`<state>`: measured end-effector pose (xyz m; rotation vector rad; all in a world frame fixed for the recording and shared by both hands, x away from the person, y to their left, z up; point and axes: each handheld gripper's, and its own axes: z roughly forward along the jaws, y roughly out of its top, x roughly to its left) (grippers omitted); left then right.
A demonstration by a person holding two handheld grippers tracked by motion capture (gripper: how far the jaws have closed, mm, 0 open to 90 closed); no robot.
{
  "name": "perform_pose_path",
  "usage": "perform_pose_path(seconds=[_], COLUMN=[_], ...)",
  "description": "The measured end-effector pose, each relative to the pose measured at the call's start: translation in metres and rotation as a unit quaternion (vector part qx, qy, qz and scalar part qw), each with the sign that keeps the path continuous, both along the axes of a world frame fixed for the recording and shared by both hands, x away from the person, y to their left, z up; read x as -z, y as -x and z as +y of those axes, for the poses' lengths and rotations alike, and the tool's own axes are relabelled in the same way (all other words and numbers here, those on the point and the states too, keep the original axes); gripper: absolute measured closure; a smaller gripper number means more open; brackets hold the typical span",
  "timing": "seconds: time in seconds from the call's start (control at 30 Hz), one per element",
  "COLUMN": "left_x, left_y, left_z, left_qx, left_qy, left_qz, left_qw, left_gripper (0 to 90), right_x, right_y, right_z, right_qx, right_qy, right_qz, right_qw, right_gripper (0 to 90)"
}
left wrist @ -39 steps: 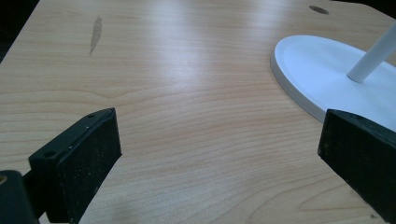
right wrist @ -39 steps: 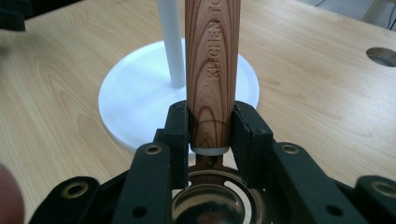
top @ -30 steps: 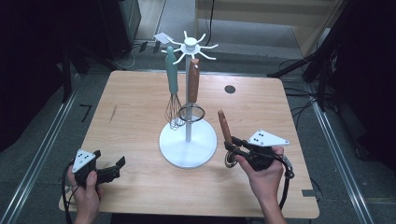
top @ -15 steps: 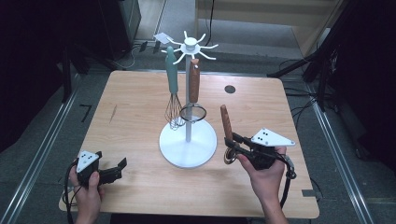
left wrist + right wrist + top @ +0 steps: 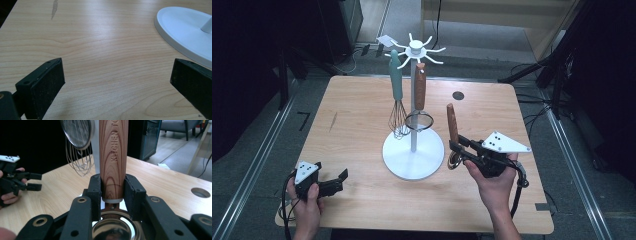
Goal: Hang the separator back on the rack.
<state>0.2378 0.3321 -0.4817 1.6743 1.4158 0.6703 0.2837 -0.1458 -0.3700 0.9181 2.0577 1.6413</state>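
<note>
My right gripper [image 5: 458, 147] is shut on a wooden-handled utensil [image 5: 452, 122], held upright right of the white stand [image 5: 414, 150]. In the right gripper view the pads clamp the handle's lower end [image 5: 113, 152], and a shiny metal bowl [image 5: 112, 227] shows below the jaws. A teal-handled whisk [image 5: 396, 85] and a wooden-handled strainer [image 5: 419, 87] hang from the stand's hooks. My left gripper [image 5: 339, 179] rests low at the table's front left, open with nothing between its fingers [image 5: 45, 85]; the stand's base [image 5: 185, 30] lies ahead of it to the right.
A round hole [image 5: 457, 95] sits in the wooden table [image 5: 352, 115] behind the stand. The strainer mesh [image 5: 77, 131] and whisk wires [image 5: 80, 162] hang left of the held handle. Dark floor and cables surround the table.
My right gripper has risen a little with the utensil, whose handle now stands higher beside the stand. The left gripper has stayed put.
</note>
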Motion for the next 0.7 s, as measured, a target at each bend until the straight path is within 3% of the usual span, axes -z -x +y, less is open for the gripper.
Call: perform_pose_path(seconds=[0.7], left_x=[0.0], left_y=[0.0], left_z=[-0.001], left_qx=[0.001], left_qy=[-0.004], left_qz=[0.001], left_qw=[1.0], left_gripper=[0.0], right_x=[-0.025], right_y=[-0.004], right_z=[0.011], right_qx=[-0.003], right_qy=[-0.019], right_qz=[-0.031], right_qw=[0.9993], right_gripper=[70.3])
